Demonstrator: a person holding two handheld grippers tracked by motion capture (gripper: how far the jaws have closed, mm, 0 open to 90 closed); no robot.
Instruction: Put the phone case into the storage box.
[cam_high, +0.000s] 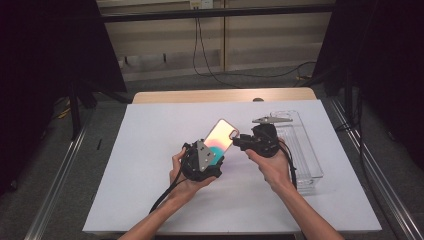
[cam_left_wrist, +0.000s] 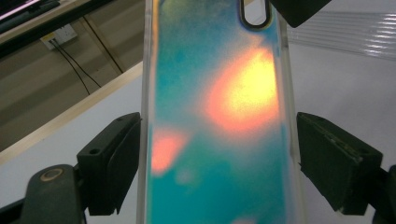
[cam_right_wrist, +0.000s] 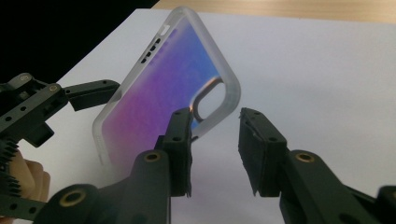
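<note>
Since the phone case (cam_high: 221, 135) is light, thin and slick, we clamp its long edges in the left tongs (cam_left_wrist: 217, 158) — the right tongs (cam_right_wrist: 215, 149) stand apart, near its camera corner.

You are working at a white-topped table (cam_high: 150, 150) on grey floor (cam_high: 165, 82); black curtains (cam_high: 45, 50) are flanking it, cables (cam_high: 200, 50) hanging along the panelled wall (cam_high: 260, 40).

Iridescent translucent-rimmed phone case (cam_high: 221, 136), tilted above the white table sheet, camera cutout uppermost.
</note>
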